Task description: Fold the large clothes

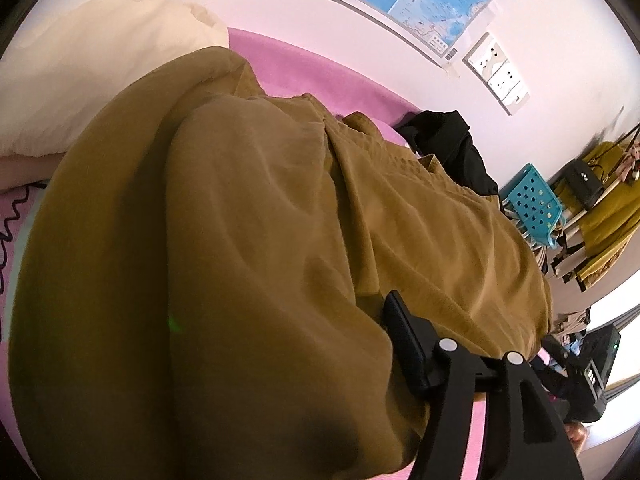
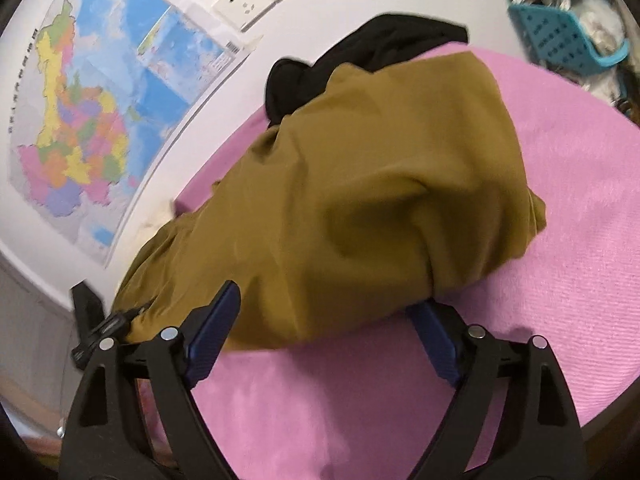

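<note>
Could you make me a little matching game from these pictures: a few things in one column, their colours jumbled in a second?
Things:
1. big garment
2. bed cover
3. basket
4. crumpled cloth by the wall

Colours:
A. black
B. pink
C. mustard brown
D. turquoise

Pairs: 1-C, 2-B, 3-D, 4-A

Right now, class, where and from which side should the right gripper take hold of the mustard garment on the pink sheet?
Grip the mustard garment at its near rounded edge, low between the open right gripper fingers. Come straight ahead along the pink sheet: there the fabric edge lies free and thin, while farther back it bunches against the black clothing.
</note>
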Demonstrator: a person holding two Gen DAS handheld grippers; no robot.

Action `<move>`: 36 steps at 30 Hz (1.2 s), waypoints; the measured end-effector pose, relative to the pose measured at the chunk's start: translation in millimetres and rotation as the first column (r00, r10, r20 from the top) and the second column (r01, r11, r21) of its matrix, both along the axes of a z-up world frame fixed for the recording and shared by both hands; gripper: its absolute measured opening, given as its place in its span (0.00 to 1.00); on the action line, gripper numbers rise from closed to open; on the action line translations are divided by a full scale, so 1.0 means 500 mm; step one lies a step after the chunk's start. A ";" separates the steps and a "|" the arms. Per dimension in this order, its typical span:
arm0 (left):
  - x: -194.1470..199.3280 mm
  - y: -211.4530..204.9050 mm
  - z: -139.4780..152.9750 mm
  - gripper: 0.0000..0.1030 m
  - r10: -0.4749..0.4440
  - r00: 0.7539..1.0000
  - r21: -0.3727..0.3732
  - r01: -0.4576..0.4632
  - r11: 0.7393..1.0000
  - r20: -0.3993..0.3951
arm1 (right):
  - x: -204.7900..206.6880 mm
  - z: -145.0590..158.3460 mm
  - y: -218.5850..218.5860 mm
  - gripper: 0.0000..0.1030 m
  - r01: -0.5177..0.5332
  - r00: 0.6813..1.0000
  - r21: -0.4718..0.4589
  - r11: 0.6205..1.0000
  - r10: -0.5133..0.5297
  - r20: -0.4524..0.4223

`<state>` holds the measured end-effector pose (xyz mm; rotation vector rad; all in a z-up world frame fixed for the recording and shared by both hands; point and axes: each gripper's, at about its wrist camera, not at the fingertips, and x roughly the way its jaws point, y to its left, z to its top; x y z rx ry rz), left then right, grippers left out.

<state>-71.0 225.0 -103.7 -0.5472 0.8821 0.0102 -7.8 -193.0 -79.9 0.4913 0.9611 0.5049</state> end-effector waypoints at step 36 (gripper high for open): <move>0.038 -0.020 -0.002 0.71 -0.033 0.999 0.158 0.037 0.987 -0.025 | 0.077 0.026 0.062 0.38 -0.014 0.992 0.018 1.000 0.012 0.123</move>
